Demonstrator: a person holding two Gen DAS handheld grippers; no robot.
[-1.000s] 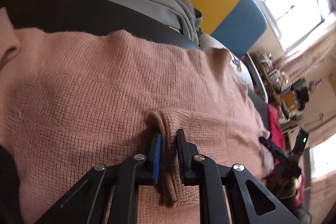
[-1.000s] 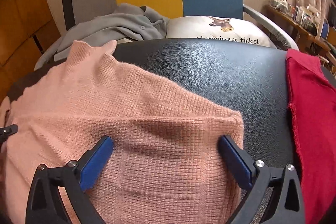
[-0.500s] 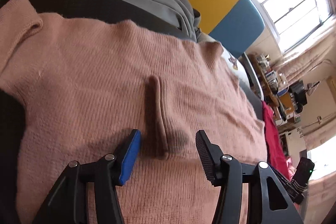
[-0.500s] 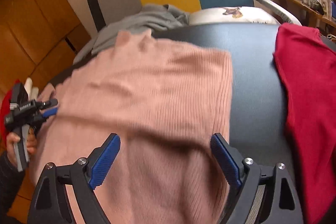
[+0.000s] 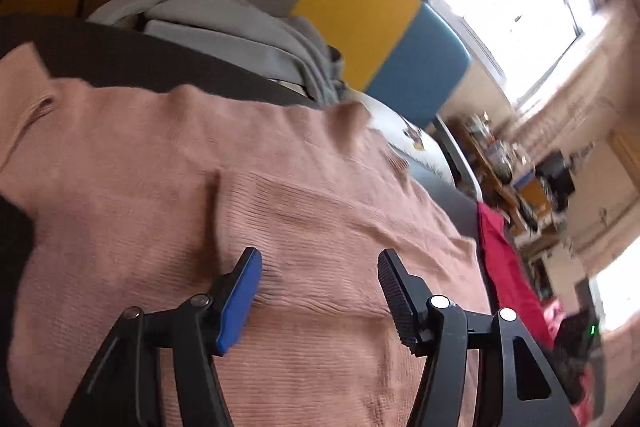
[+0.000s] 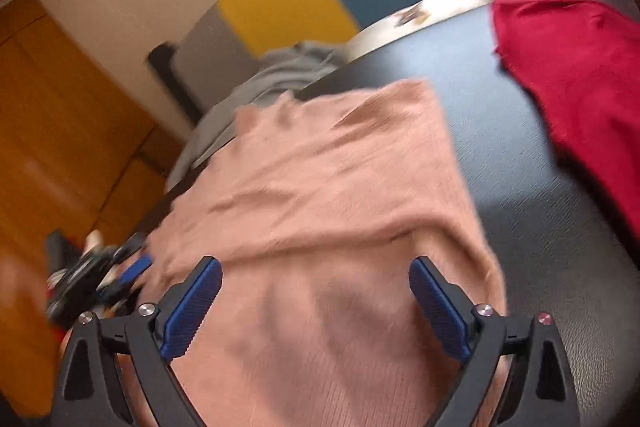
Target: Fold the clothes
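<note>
Garment: pink knit sweater (image 6: 320, 195), spread across black desk (image 6: 540, 219), one layer lapped over another.
Handling: judged soft, limp, light; knit likely to stretch and bunch.
Hold: best at a hem or side edge.
Left tongs (image 5: 318, 287): wide open, empty, above sweater.
Right tongs (image 6: 316, 301): wide open, empty.
Surroundings: red garment (image 6: 580, 67) alongside; grey clothes (image 5: 240, 39) behind.

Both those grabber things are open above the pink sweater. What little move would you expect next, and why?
Probably one hand-held gripper dips to pinch a sweater edge for another fold. Both the left hand-held gripper and the right hand-held gripper are open and hold nothing, while the pink sweater lies spread on the dark surface, rumpled, beside the red garment.
</note>
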